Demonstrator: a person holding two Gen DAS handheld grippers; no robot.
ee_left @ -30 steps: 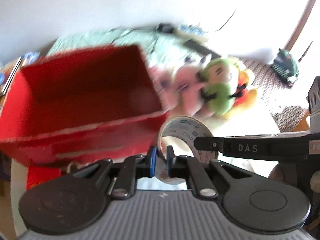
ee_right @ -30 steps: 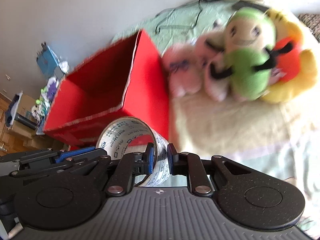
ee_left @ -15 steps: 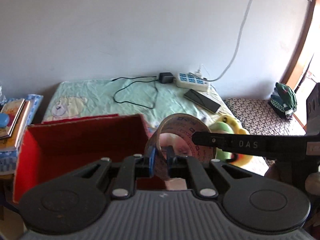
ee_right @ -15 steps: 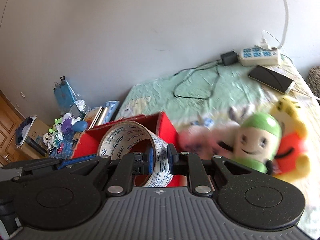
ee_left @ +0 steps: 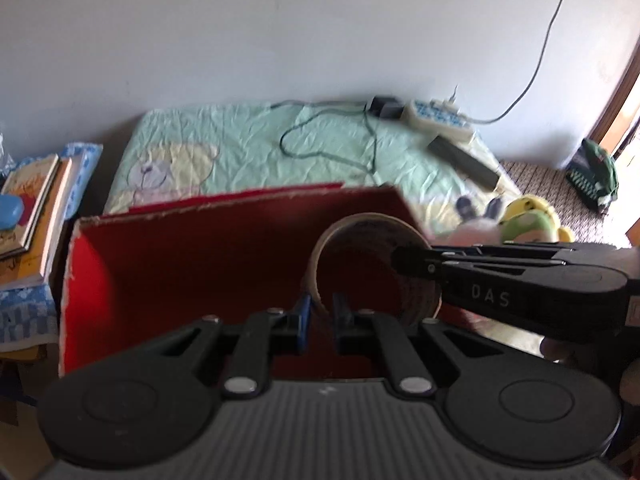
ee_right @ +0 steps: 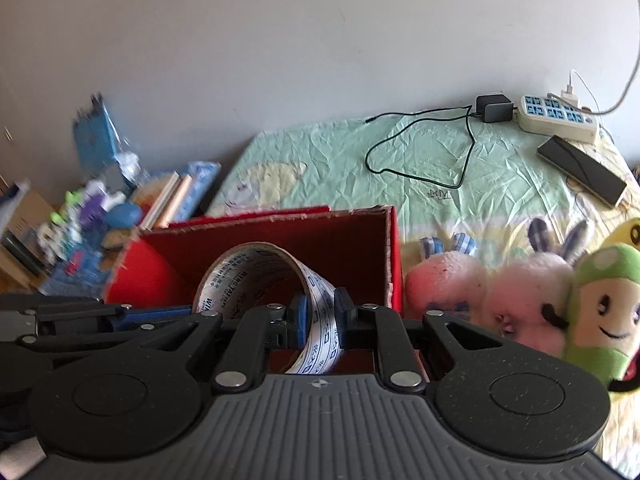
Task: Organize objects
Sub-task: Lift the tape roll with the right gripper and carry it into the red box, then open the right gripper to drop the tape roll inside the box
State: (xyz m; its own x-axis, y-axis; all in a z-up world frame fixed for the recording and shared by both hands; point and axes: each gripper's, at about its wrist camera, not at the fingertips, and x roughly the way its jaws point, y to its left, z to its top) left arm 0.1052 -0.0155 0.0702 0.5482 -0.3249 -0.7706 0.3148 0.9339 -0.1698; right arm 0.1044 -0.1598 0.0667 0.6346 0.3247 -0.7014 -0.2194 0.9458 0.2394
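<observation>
A tape roll (ee_left: 416,296) with printed white tape (ee_right: 256,268) hangs over the open top of a red cardboard box (ee_left: 180,272), near the box's right wall (ee_right: 394,256). My left gripper (ee_left: 320,312) is shut on the roll's near rim. My right gripper (ee_right: 322,312) is shut on the roll's band from the other side, and it shows from the side in the left wrist view (ee_left: 404,258). To the right of the box lie a pink plush toy (ee_right: 444,284), a pink rabbit plush (ee_right: 528,288) and a green plush figure (ee_right: 600,308).
The box and toys sit on a bed with a pale green sheet (ee_right: 344,160). A power strip (ee_right: 558,118), a charger with its cable (ee_right: 494,108) and a dark phone (ee_right: 580,170) lie at the back. Books (ee_left: 36,200) and clutter are stacked left of the bed.
Both grippers have carried the tape roll leftward from in front of the plush toys to above the red box's opening. Both stay shut on it.
</observation>
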